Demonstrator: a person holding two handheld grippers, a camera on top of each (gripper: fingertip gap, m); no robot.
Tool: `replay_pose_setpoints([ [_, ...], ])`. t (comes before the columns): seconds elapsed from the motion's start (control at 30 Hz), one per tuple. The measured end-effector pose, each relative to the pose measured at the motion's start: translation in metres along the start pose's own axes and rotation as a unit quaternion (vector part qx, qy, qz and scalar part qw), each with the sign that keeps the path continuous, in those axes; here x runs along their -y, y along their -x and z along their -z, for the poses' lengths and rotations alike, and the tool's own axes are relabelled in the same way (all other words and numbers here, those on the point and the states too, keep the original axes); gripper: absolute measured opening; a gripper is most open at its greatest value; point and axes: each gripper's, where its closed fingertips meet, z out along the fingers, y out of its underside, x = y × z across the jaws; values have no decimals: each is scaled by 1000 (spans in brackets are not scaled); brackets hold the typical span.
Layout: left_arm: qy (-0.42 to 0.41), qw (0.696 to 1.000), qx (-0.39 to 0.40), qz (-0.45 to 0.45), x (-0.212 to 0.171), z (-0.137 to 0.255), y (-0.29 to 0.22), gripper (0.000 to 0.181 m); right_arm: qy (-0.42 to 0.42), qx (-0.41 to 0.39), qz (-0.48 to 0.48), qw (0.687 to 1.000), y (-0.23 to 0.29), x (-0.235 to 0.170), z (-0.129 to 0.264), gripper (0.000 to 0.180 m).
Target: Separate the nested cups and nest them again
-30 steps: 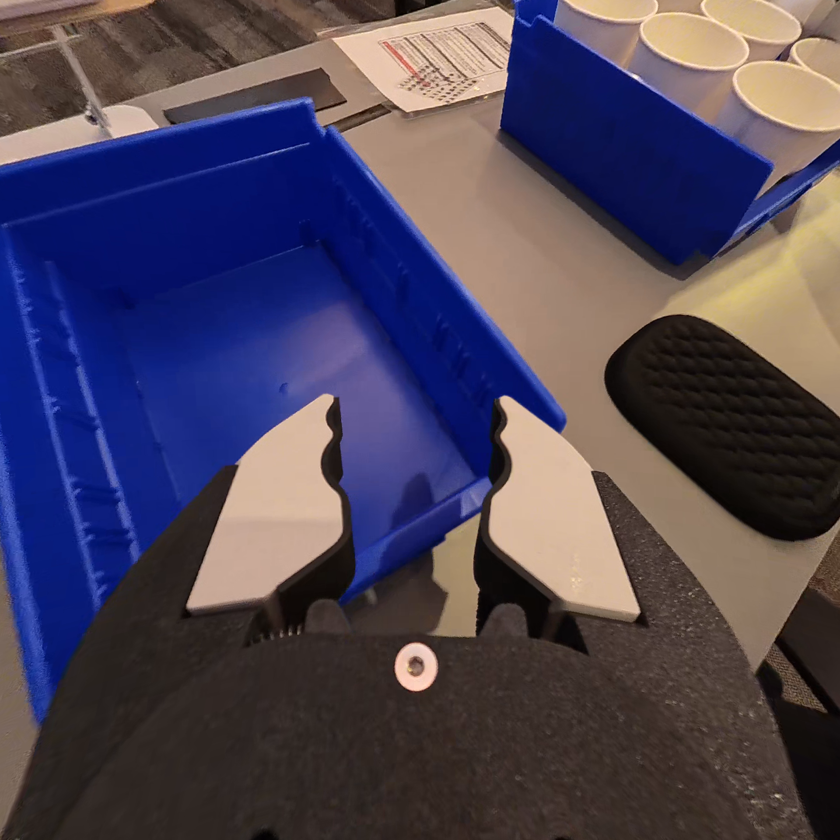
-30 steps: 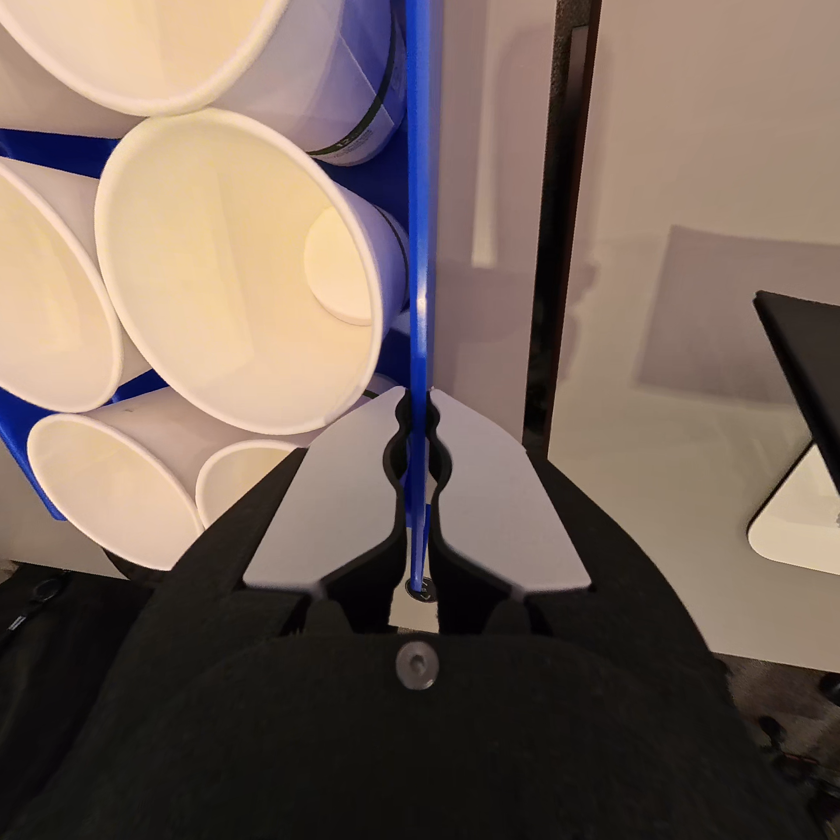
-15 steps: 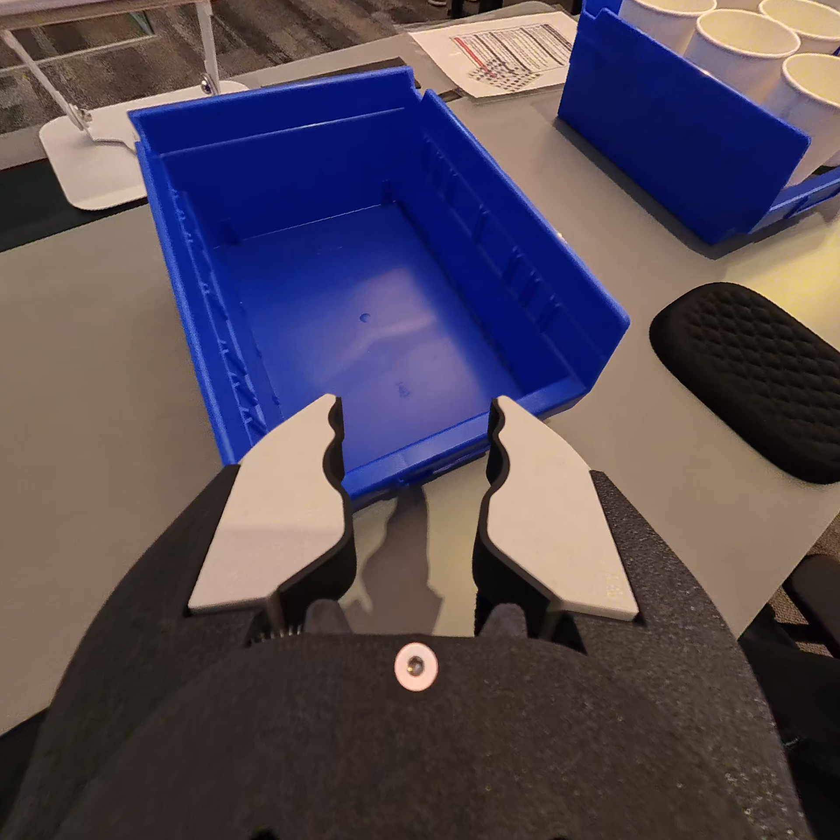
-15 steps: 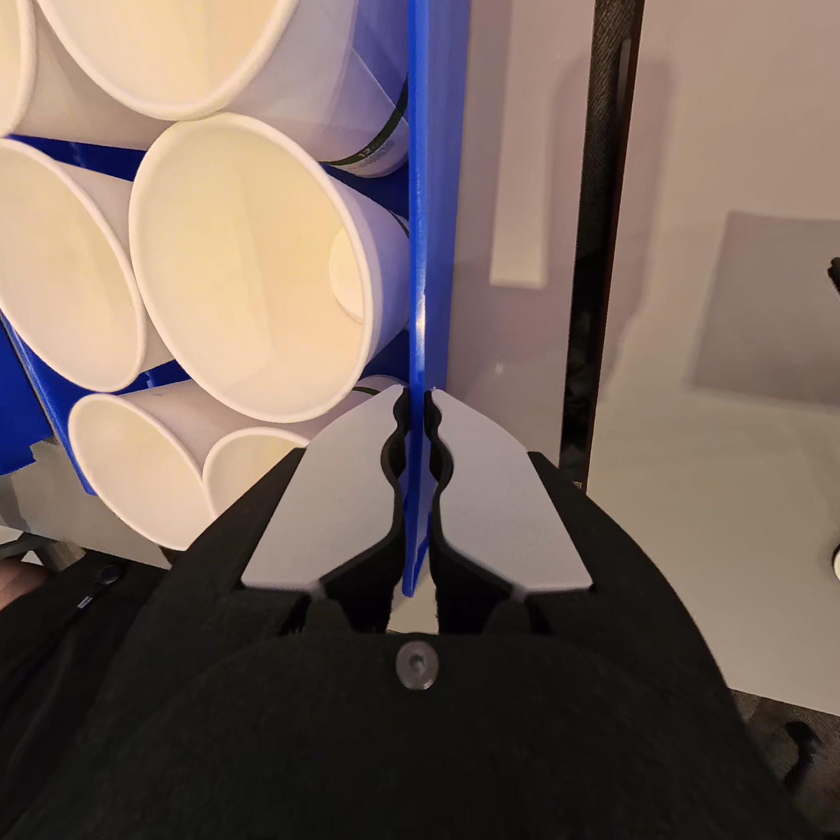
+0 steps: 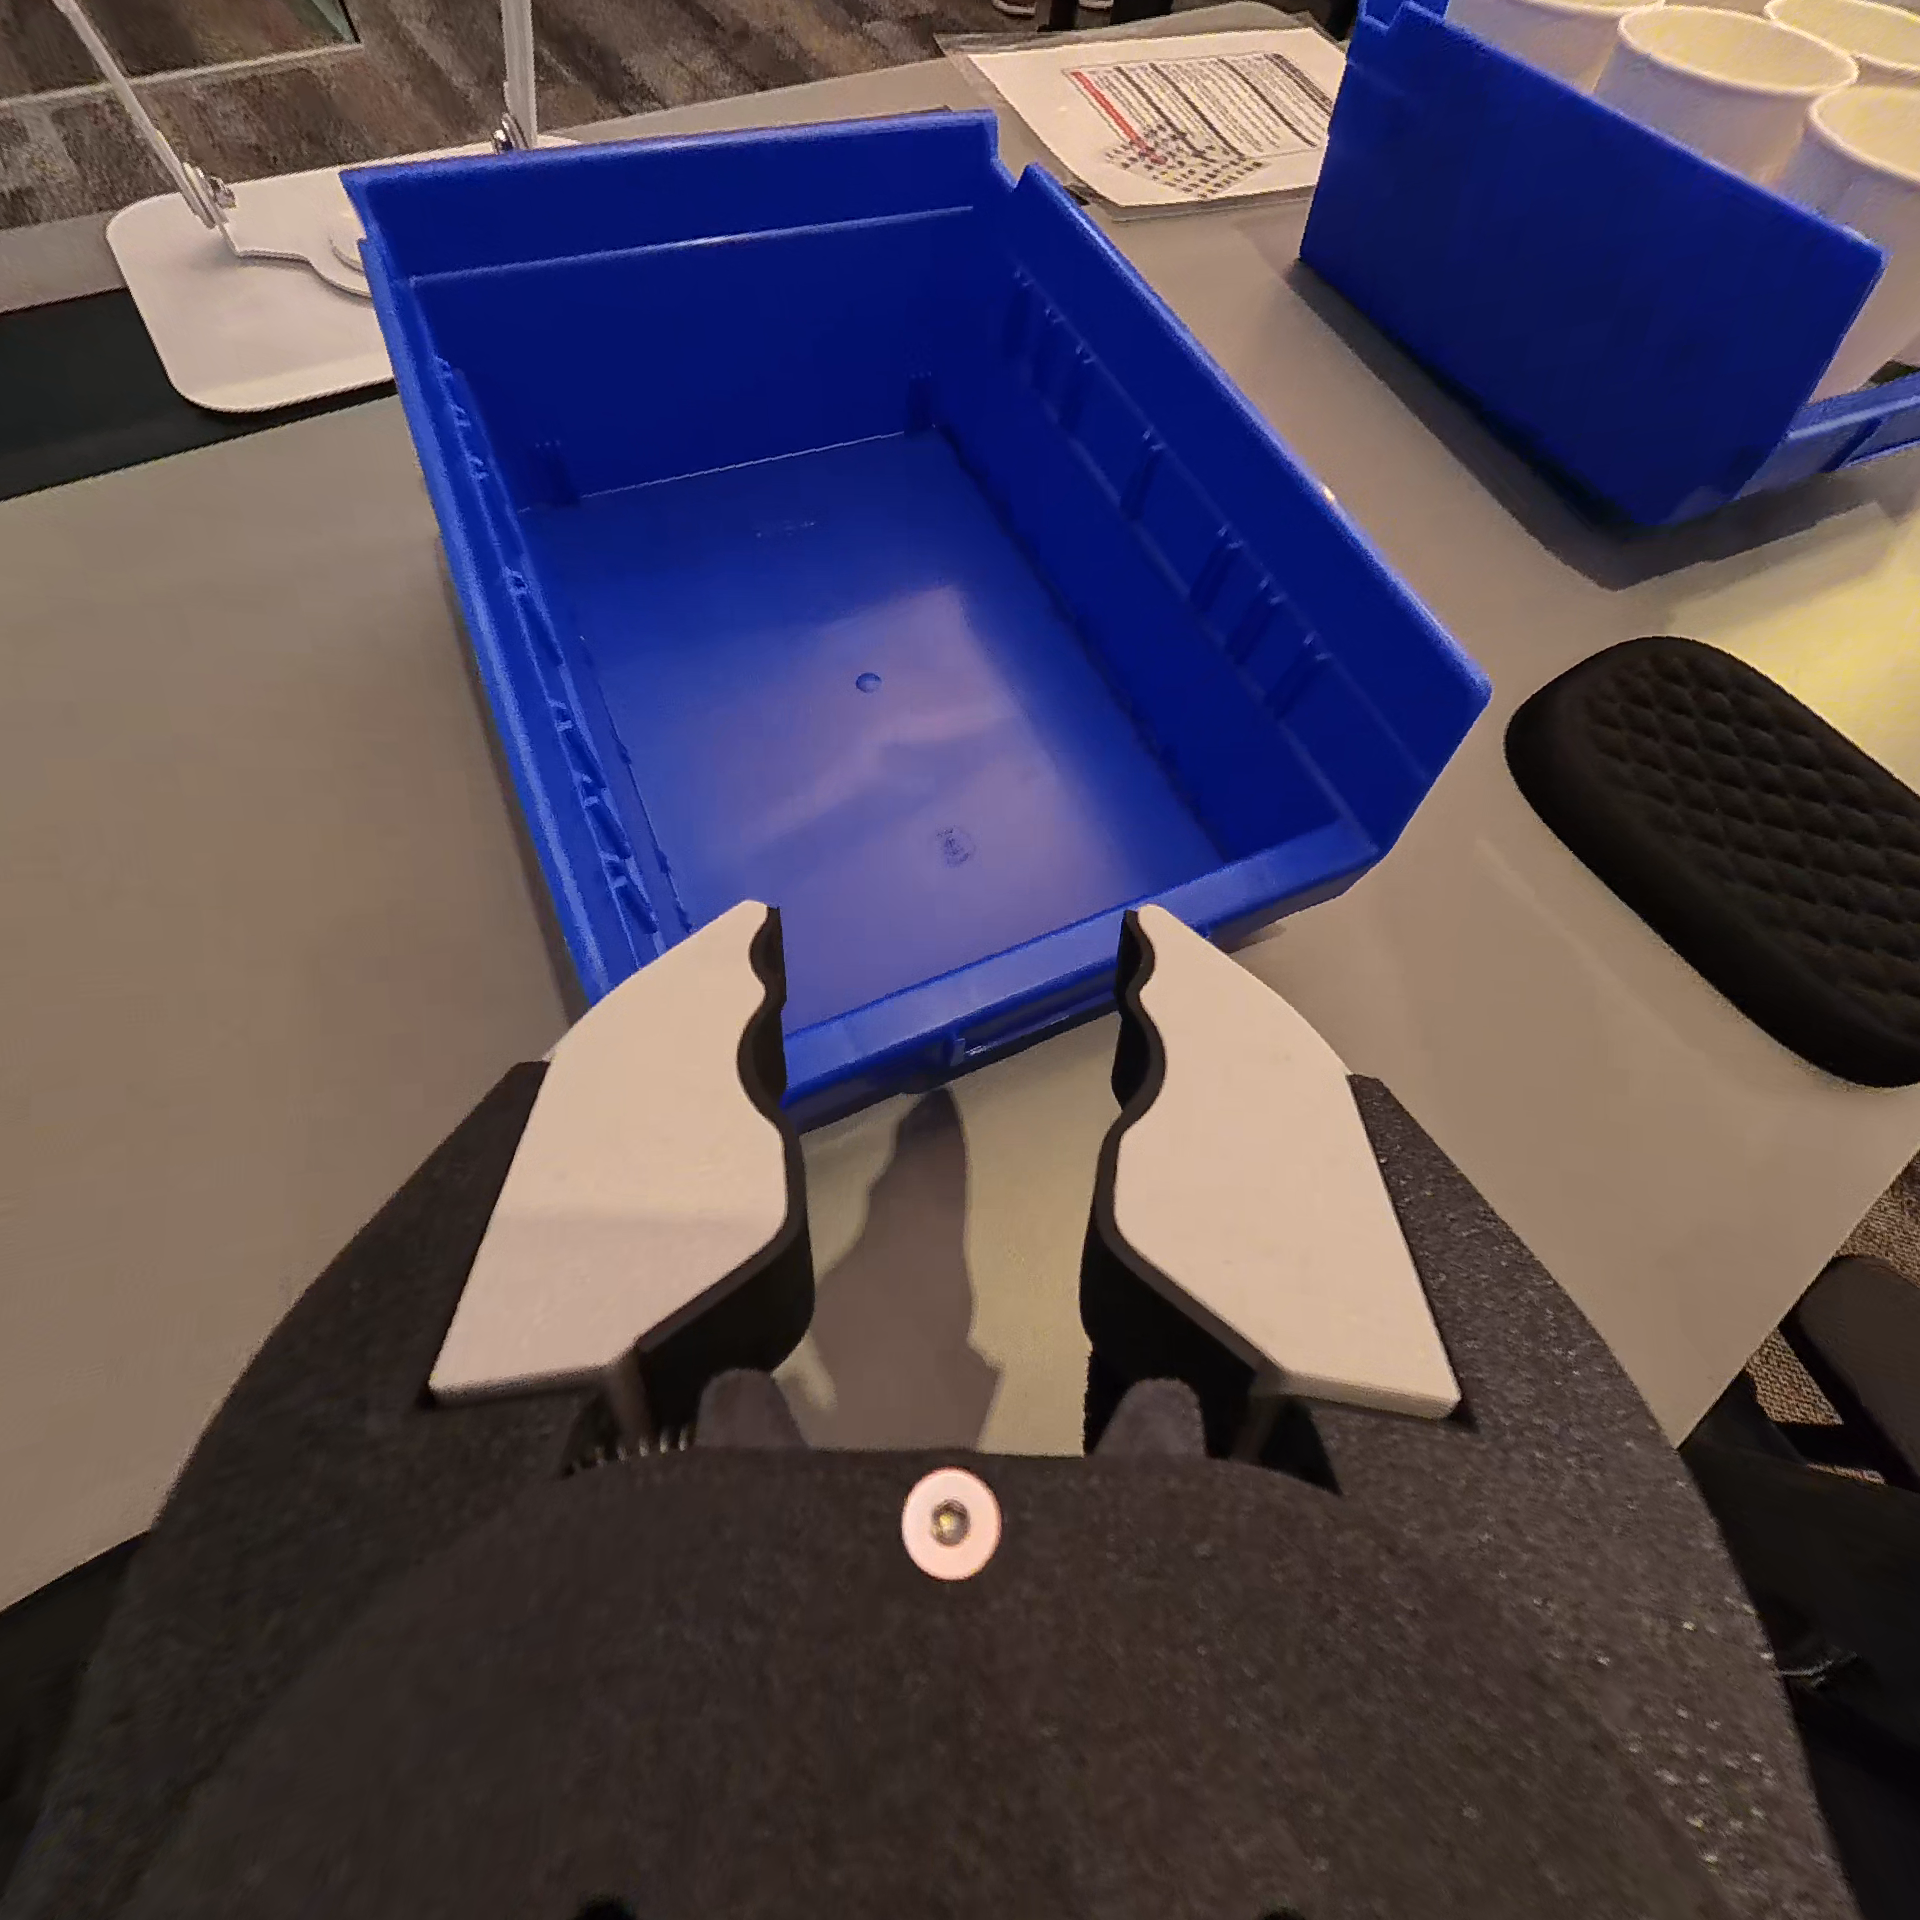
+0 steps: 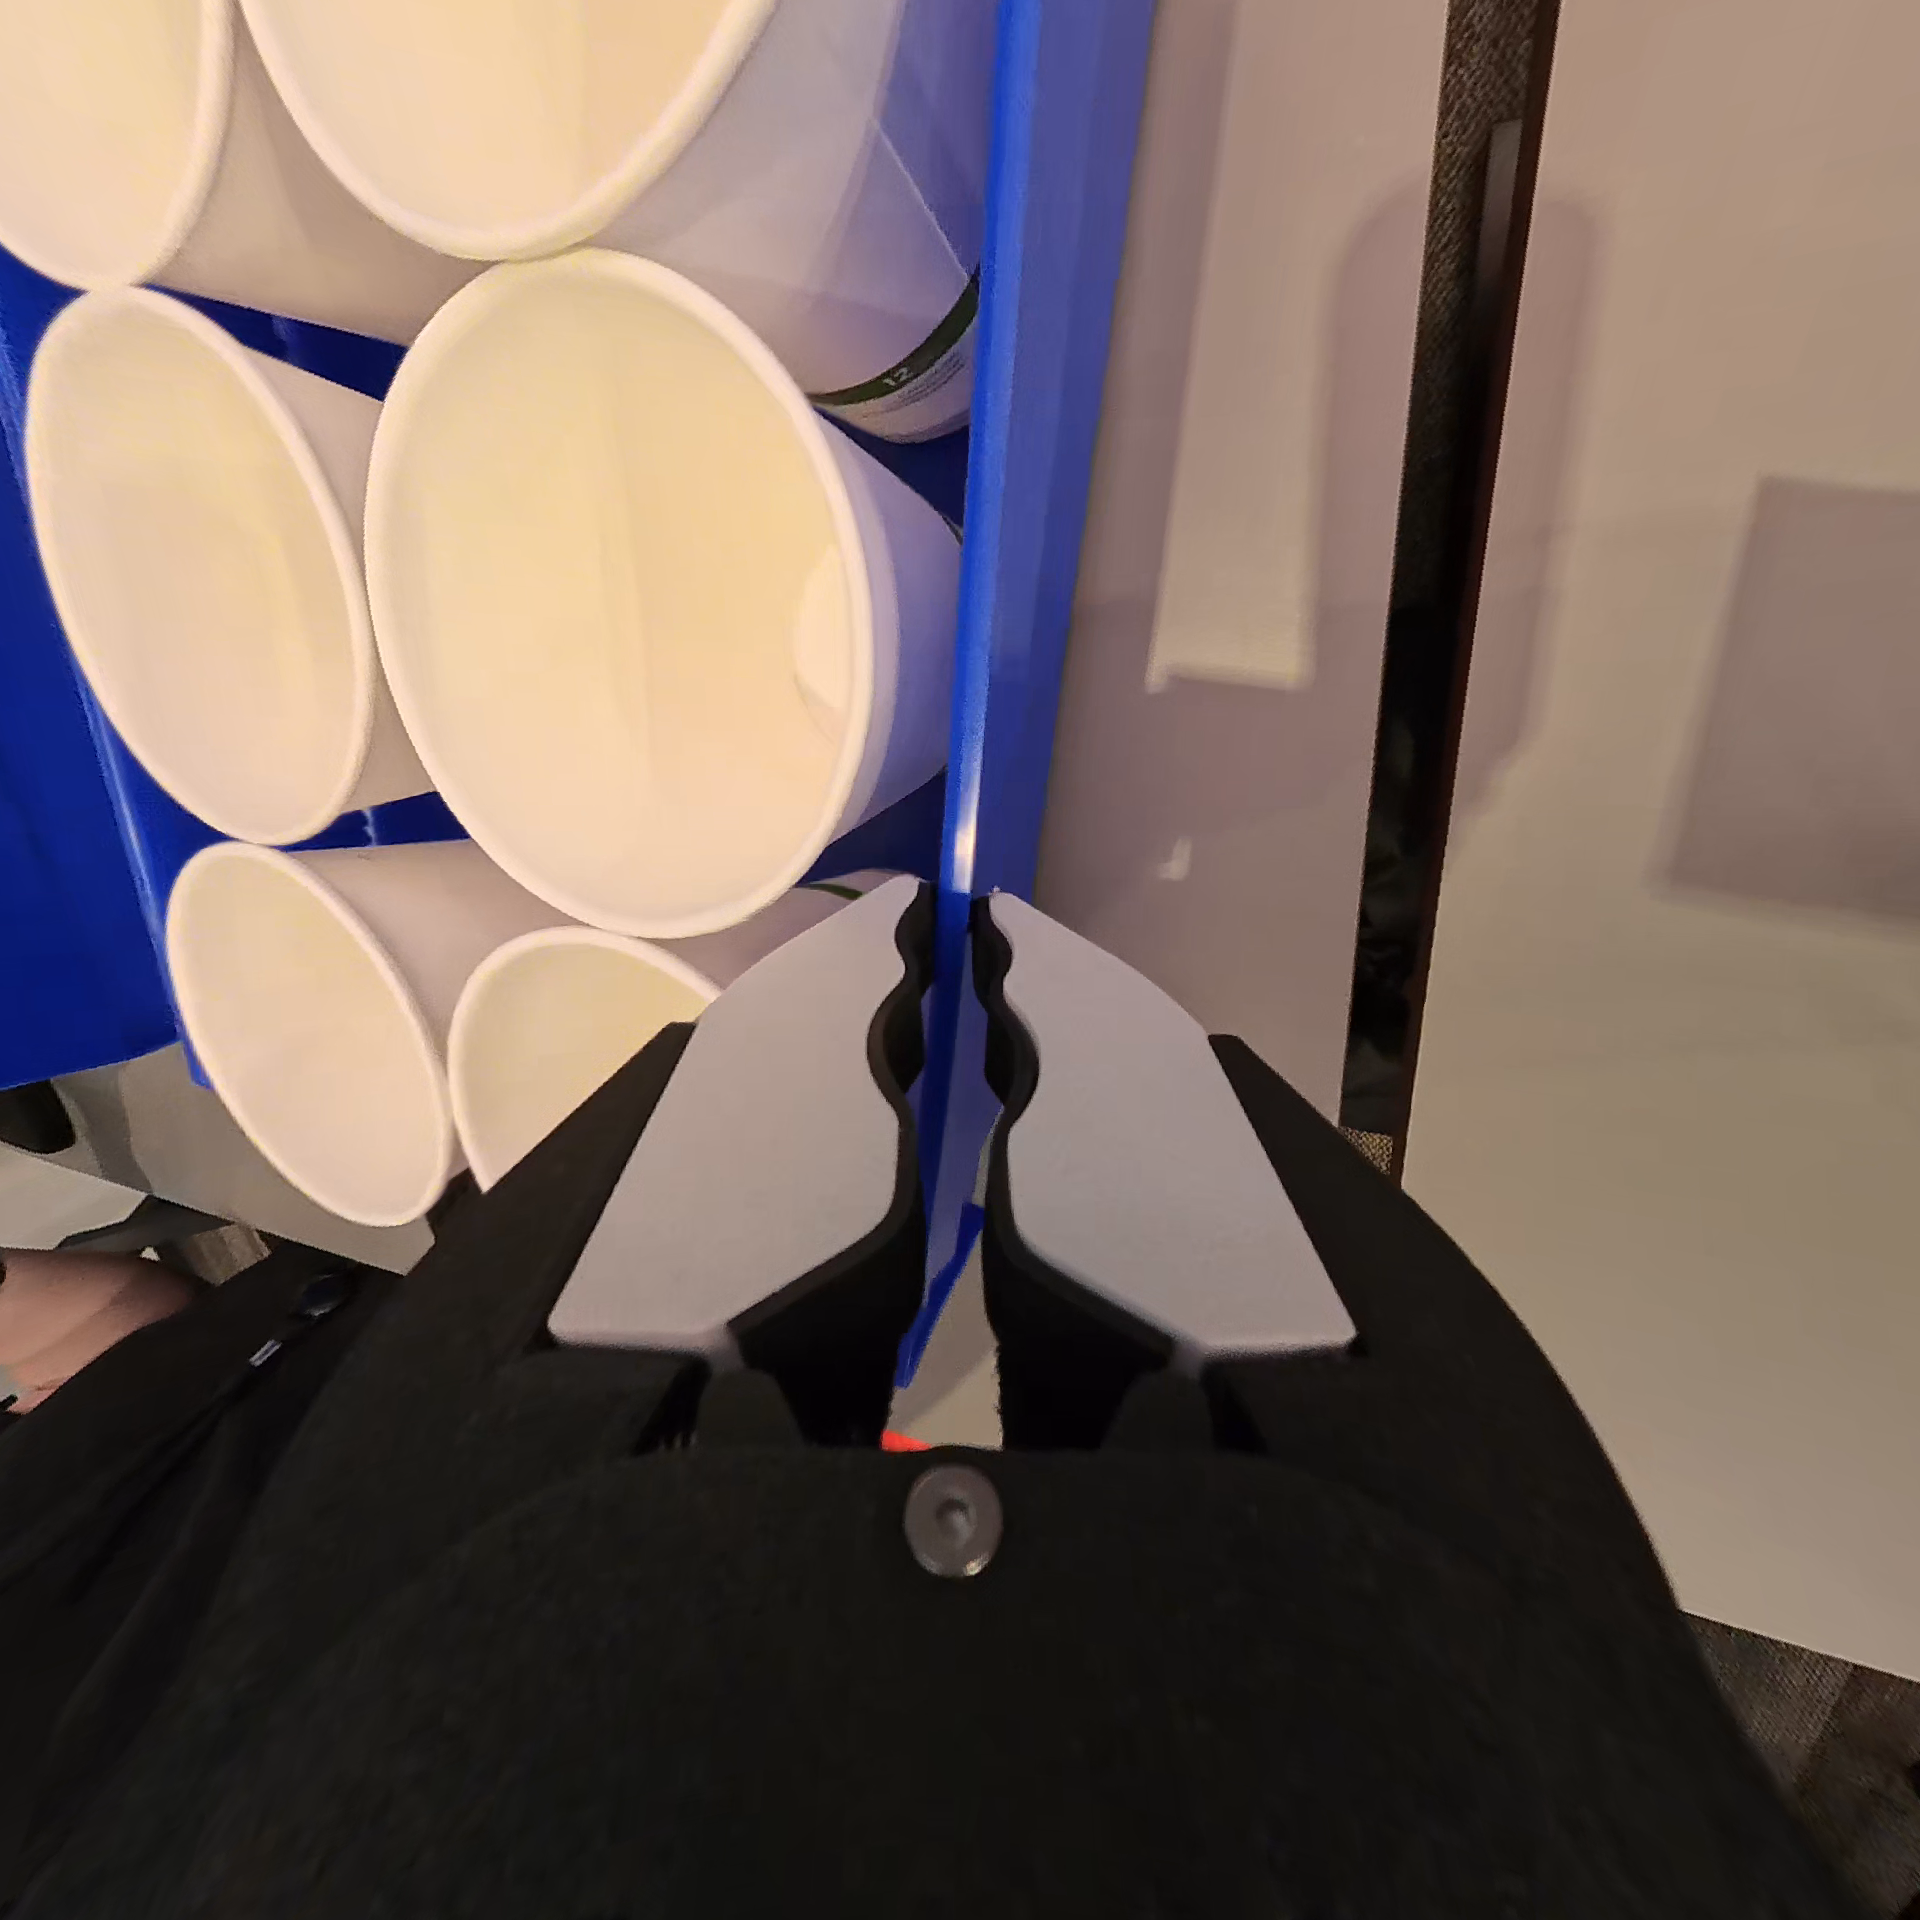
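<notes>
My left gripper [image 5: 948, 961] is open and empty, held just in front of the near wall of an empty blue bin [image 5: 1049, 1013] on the grey table. My right gripper [image 6: 951, 904] is shut on the thin side wall of a second blue bin [image 6: 1003, 520]. That bin holds several white paper cups [image 6: 613, 592] standing close together. The same bin [image 5: 1558, 312] with its cups [image 5: 1714, 94] shows at the far right of the left wrist view.
A black padded armrest [image 5: 1745, 852] lies at the table's right edge. A printed sheet [image 5: 1195, 104] lies behind the bins. A white stand base [image 5: 239, 301] sits at the far left. A dark gap [image 6: 1434, 520] runs between table tops to the right of the cup bin.
My left gripper has pulled back from over the empty bin to its near wall, still open. In the right wrist view the cup bin has shifted right and down while my right gripper stays clamped.
</notes>
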Motion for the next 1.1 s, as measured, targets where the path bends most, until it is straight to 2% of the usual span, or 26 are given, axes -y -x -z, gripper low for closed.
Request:
replay_pose_setpoints([
  [0.23, -3, 1000, 2, 6, -3, 4, 5, 60, 16, -12, -1, 1000, -1, -5, -10, 7],
  [0.4, 1, 1000, 3, 6, -9, 4, 5, 60, 17, 8, 11, 1000, 3, -6, -13, 9],
  [0.67, 13, 1000, 3, 1, -12, -1, -1, 60, 38, -33, 101, 994, -2, 1, -15, 11],
  [0.87, 16, 1000, 1, -1, -12, -3, -7, 60, 57, -44, 100, 992, -9, 2, -24, 22],
  [1.1, 13, 1000, 3, -6, -8, -3, -10, 59, 61, -19, 41, 997, -4, -3, -40, 14],
])
